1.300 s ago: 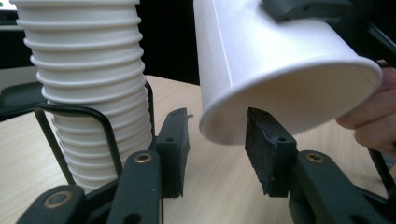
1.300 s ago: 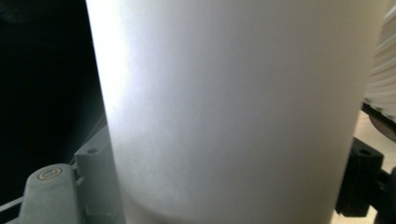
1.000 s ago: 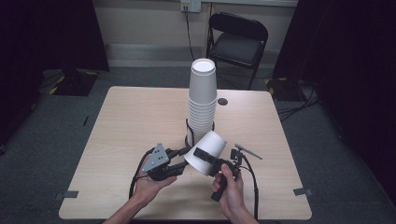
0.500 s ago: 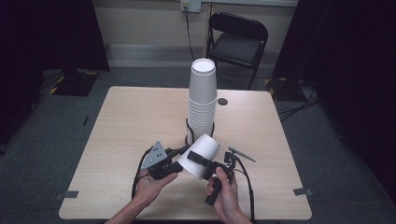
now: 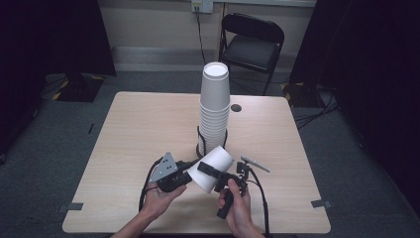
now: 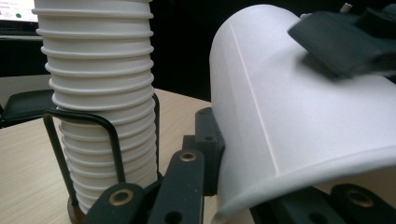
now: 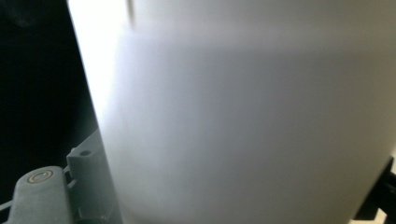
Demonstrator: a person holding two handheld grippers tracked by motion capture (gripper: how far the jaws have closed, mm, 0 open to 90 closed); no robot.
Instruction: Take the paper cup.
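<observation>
One white paper cup (image 5: 214,167) is held in the air over the near part of the table (image 5: 138,129), lying tilted with its wide mouth toward the person and its base toward the stack. In the right gripper view the cup (image 7: 243,116) is so close that it is a white blur, and its rim and base are cut off. The left gripper (image 5: 189,174) is clamped on the cup's rim at the left side; in the left gripper view one of its black jaws stands against the outside of the cup's wall (image 6: 303,107). The right gripper (image 5: 218,176) has the cup between its jaws, which have just been opening; one jaw lies over the upper wall, but I cannot tell if the pads press on it. Behind the cup, many white cups stand as a tall stack (image 5: 214,114), upside down, inside a black wire holder (image 5: 199,144) at the middle of the table. A small dark round spot (image 5: 236,107) is just beside the stack. The table is of pale wood, and on the grey carpet a black folding chair (image 5: 252,42) stands behind it, near a wall outlet (image 5: 201,6). The sides of the room are too dark to make out.
</observation>
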